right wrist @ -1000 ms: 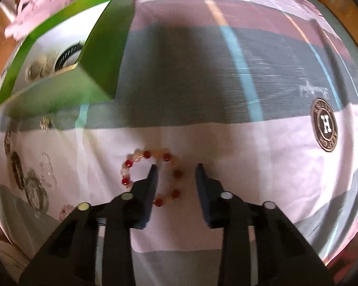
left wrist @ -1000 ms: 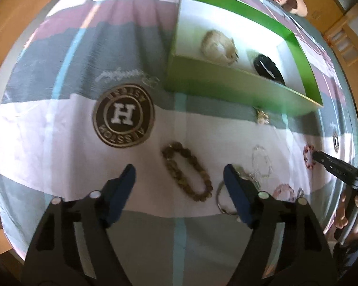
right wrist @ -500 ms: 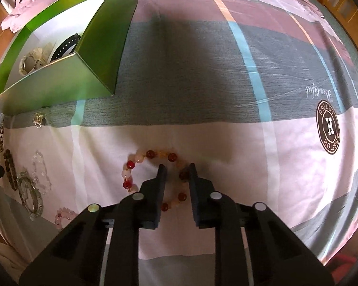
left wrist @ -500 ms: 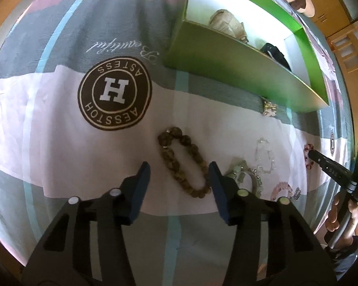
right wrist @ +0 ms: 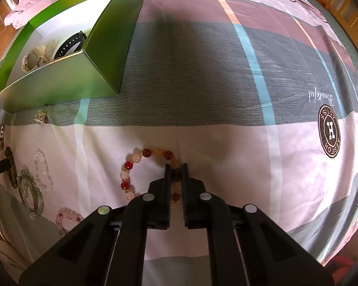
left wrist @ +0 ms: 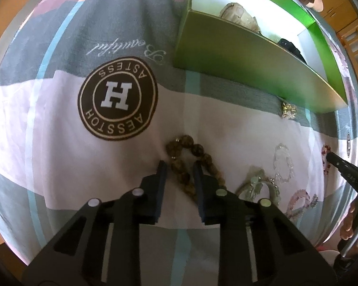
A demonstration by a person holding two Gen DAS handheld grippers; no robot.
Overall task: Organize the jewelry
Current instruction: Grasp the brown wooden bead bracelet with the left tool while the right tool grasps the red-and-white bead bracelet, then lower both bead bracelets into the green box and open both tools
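The left tool (left wrist: pixel 178 165) is lowered onto the patterned bedsheet (left wrist: pixel 47 119), its two fingers narrowed around one side of the brown bead bracelet (left wrist: pixel 193 164); the beads fill the gap, but whether the pads press them cannot be told. The right tool (right wrist: pixel 176 168) is nearly pressed together, pinching the near-right arc of the red and cream bead bracelet (right wrist: pixel 140 166), whose remaining loop lies flat on the sheet to the left of the fingers.

Just right of the brown bracelet lie a pale green bangle (left wrist: pixel 257 184), a clear crystal bracelet (left wrist: pixel 282 165) and a pink bead bracelet (left wrist: pixel 298 201), close together. A small gold-and-clear trinket (left wrist: pixel 288 110) sits beside the near wall of the green box (left wrist: pixel 238 54).

The box is open-topped with a white interior. It holds a cream-coloured round piece (right wrist: pixel 32 58) toward its left end and a black strap (right wrist: pixel 70 44) toward its right end, touching or nearly so.

The box's near wall stands well beyond both tools. To the right of the right tool the sheet runs bare out to a round brown H emblem (right wrist: pixel 330 134); another H emblem (left wrist: pixel 118 99) lies just beyond and left of the left tool. Wooden flooring shows past the sheet's edges.
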